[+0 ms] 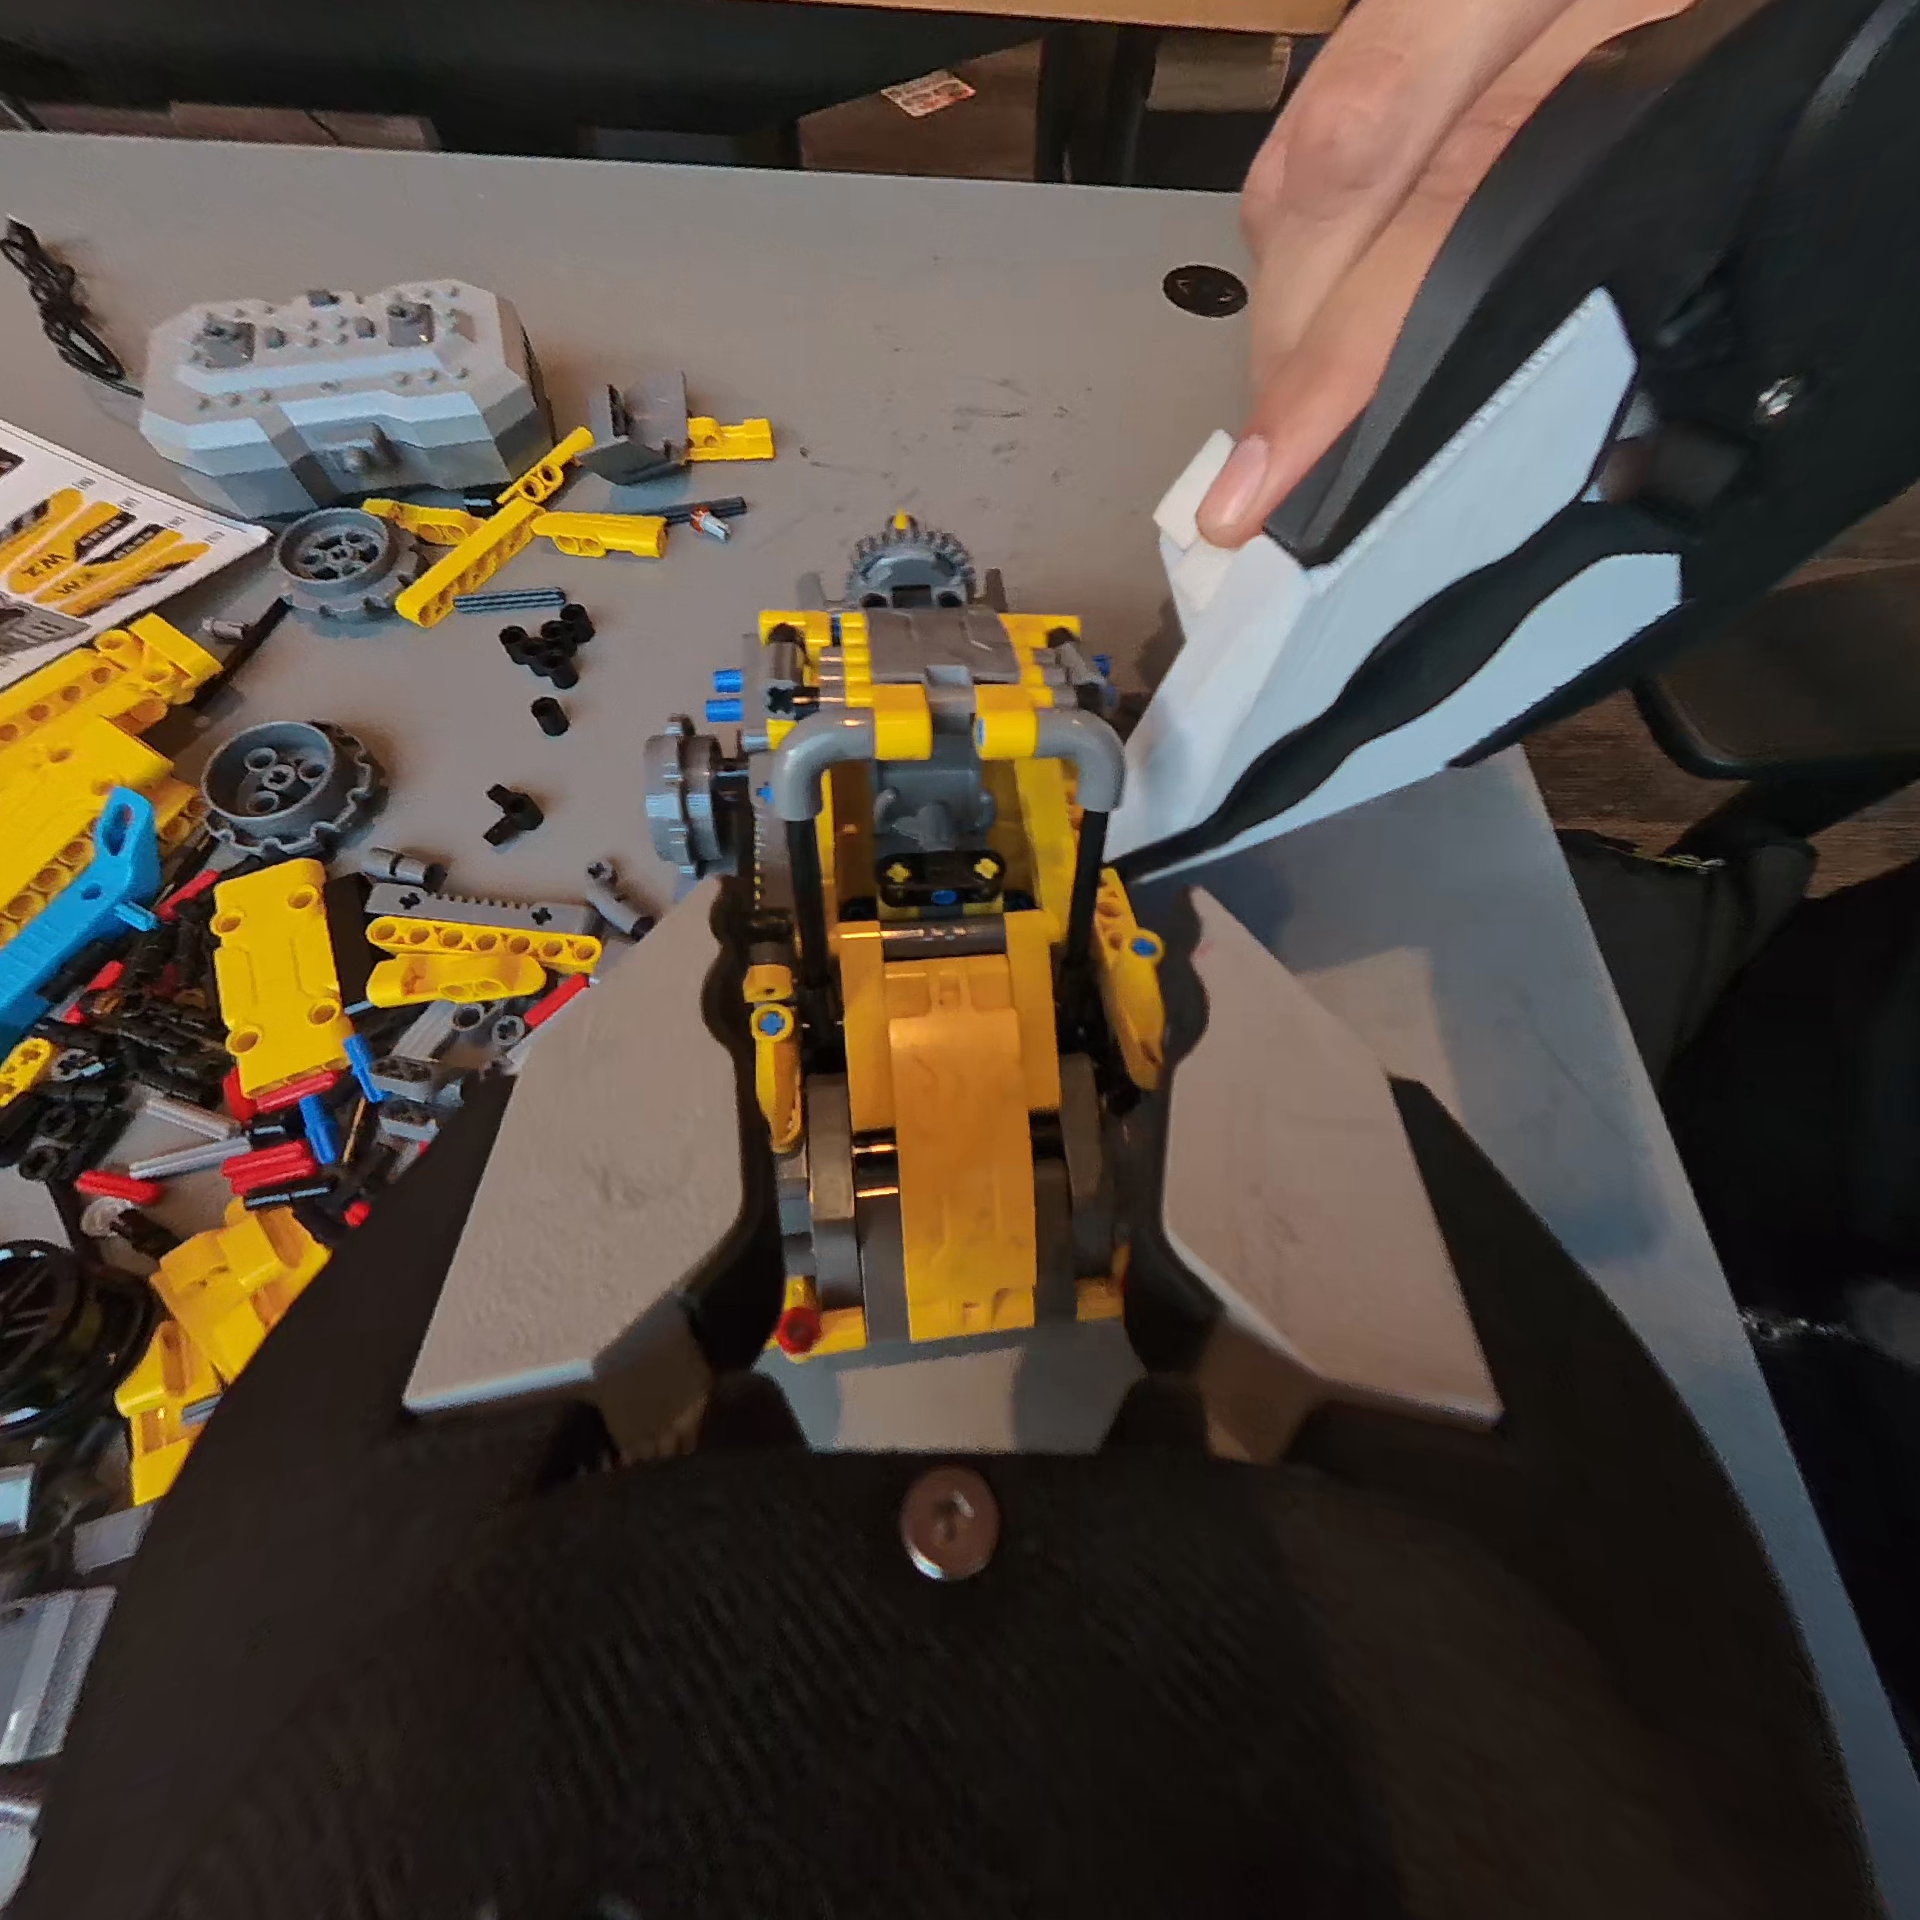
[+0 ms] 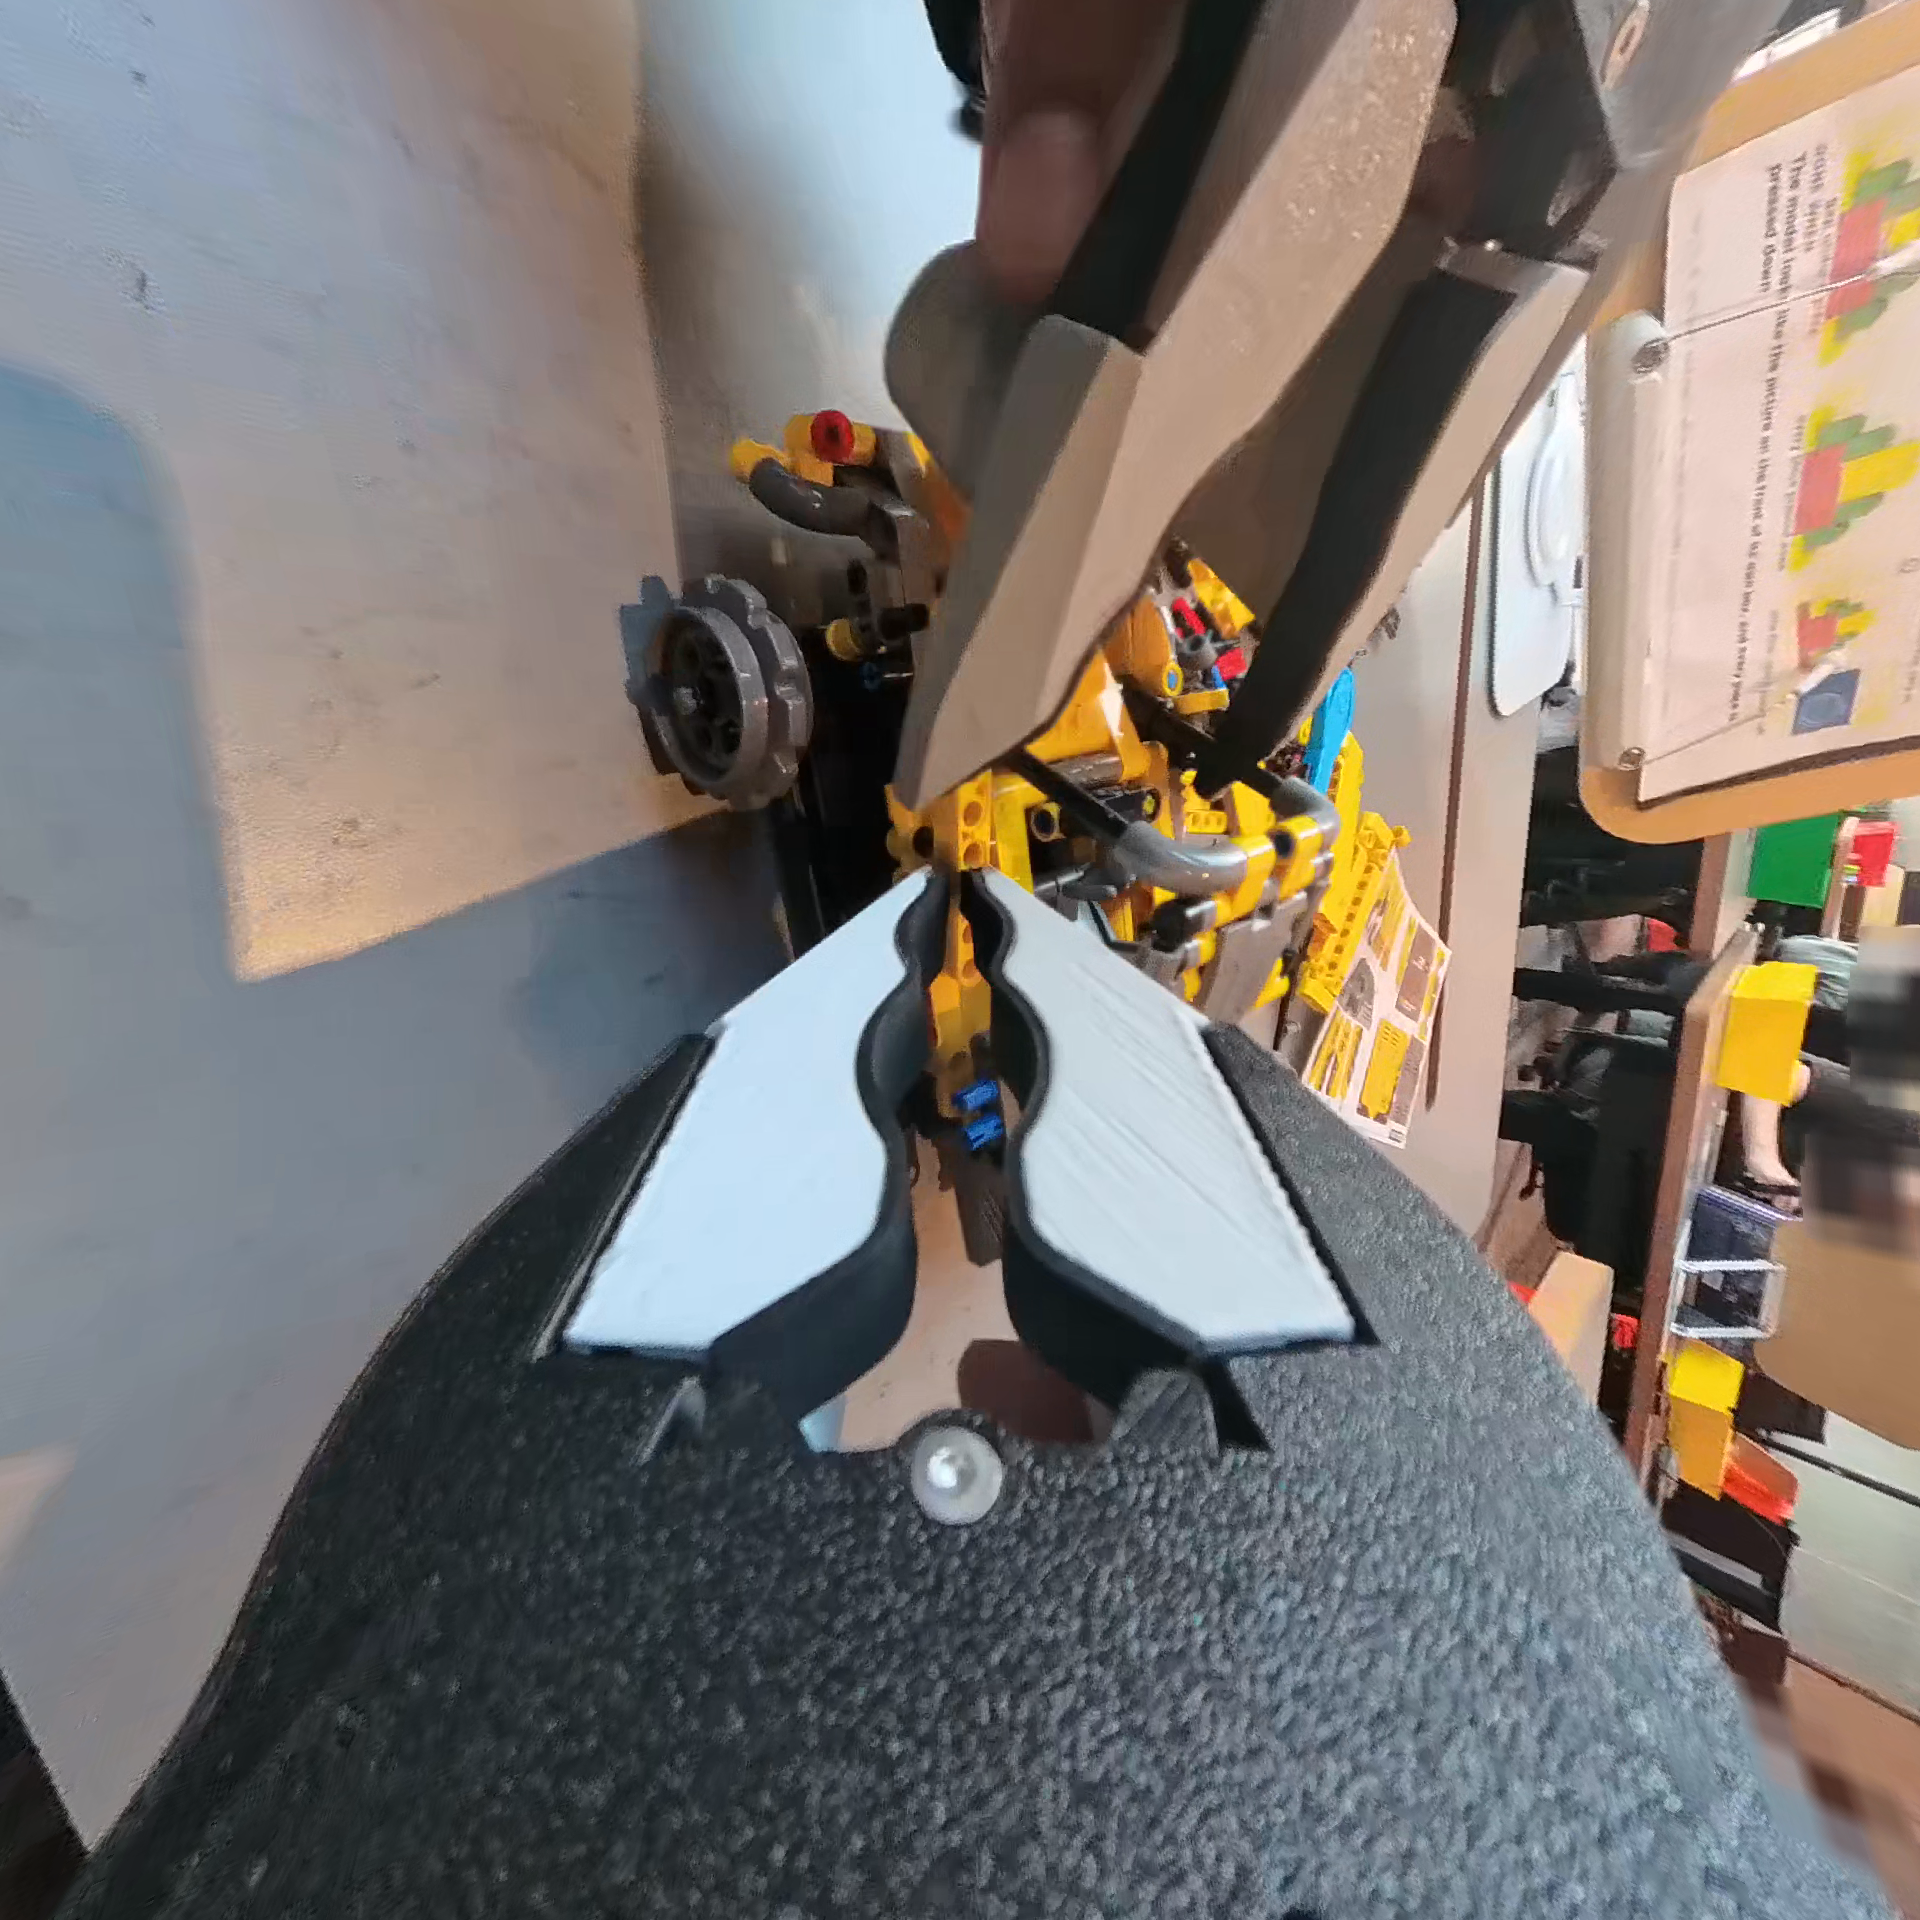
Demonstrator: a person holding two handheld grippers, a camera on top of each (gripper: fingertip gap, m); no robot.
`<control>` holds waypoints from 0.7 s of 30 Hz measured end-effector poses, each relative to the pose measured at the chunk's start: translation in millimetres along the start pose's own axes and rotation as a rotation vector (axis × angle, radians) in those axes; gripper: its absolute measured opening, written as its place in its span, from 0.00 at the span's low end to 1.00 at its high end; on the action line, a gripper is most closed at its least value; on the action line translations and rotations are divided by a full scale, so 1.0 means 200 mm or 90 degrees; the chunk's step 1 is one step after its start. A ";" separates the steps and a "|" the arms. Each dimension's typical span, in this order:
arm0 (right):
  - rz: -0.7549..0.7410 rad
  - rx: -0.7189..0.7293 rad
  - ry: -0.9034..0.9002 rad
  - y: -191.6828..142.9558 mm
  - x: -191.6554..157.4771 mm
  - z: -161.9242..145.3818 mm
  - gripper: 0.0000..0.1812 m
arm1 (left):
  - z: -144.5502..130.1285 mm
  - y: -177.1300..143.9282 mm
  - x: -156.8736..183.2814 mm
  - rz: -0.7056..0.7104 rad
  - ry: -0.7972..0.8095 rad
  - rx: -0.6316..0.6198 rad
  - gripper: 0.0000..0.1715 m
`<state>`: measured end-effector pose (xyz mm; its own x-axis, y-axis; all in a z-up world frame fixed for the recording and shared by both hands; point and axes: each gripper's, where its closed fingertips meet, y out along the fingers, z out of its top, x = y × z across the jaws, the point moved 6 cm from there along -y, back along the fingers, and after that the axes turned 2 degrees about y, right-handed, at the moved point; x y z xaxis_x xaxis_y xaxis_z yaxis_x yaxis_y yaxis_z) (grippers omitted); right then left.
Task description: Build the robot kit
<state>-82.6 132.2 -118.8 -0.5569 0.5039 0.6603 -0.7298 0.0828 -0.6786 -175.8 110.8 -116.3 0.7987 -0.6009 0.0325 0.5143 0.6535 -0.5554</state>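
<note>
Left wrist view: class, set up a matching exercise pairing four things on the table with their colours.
Things:
1. wheel hub
2. big block with studs
3. toy vehicle
4. flat piece at the left edge

Colours:
A. bright blue
B. mostly yellow, with grey
C. dark grey
D. light grey

Pairs: 1-C, 2-D, 3-B, 4-A

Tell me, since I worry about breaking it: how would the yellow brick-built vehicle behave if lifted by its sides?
The yellow brick-built vehicle is probably stiff in its core, being made of pinned beams. Protruding parts like the grey toothed wheel may snap off. It looks bulky between the left gripper jaws, so likely fairly heavy. The right gripper pinches a thin yellow beam, which could detach.
</note>
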 end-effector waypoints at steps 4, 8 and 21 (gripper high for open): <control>-0.016 -0.011 -0.025 0.00 0.00 0.01 0.02 | -0.02 0.00 0.02 0.031 0.034 -0.019 0.45; -0.024 0.003 -0.021 -0.01 0.01 0.02 0.07 | -0.03 0.00 0.02 0.049 0.070 -0.030 0.45; -0.082 -0.001 -0.105 0.01 -0.02 0.03 0.06 | -0.04 -0.06 0.03 0.028 0.026 -0.024 0.45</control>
<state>-84.3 124.2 -121.5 -0.5166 0.3421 0.7850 -0.7983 0.1392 -0.5860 -179.1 96.4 -116.3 0.8065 -0.5907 -0.0255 0.4664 0.6621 -0.5866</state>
